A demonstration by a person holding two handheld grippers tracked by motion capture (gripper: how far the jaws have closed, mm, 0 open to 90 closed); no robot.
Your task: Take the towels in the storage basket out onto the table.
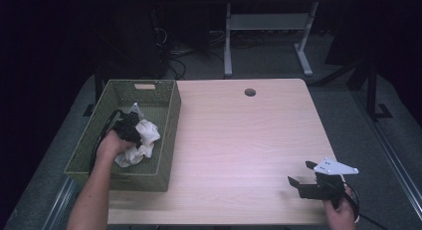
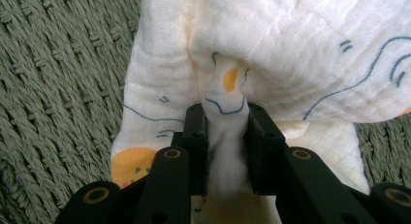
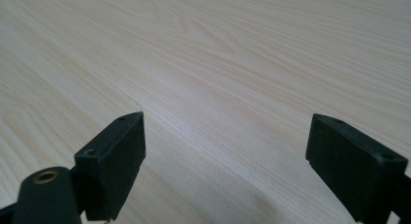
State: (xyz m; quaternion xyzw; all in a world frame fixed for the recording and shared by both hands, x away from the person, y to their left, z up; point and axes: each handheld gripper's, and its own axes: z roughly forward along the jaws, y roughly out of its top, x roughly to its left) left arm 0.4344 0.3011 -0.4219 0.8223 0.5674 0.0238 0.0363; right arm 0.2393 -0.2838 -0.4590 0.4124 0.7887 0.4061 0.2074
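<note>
Soft, crinkled white muslin cloth (image 2: 291,54) with printed patterns lies in a rough, matt green woven basket (image 1: 169,120). The table (image 1: 239,140) is smooth, pale wood-grain laminate.

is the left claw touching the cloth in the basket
Touching. In the left gripper view the left claw has a fold of the white printed cloth pinched between its two black jaws, above the green woven basket.

Looking like a lab or recording room: sitting on grey carpet, a bare pale-wood worktop (image 1: 239,140) with a cable hole (image 1: 250,92); standing behind in the dark, another desk's white metal legs (image 1: 228,41); lying beneath, tangled cables (image 1: 171,53).
</note>
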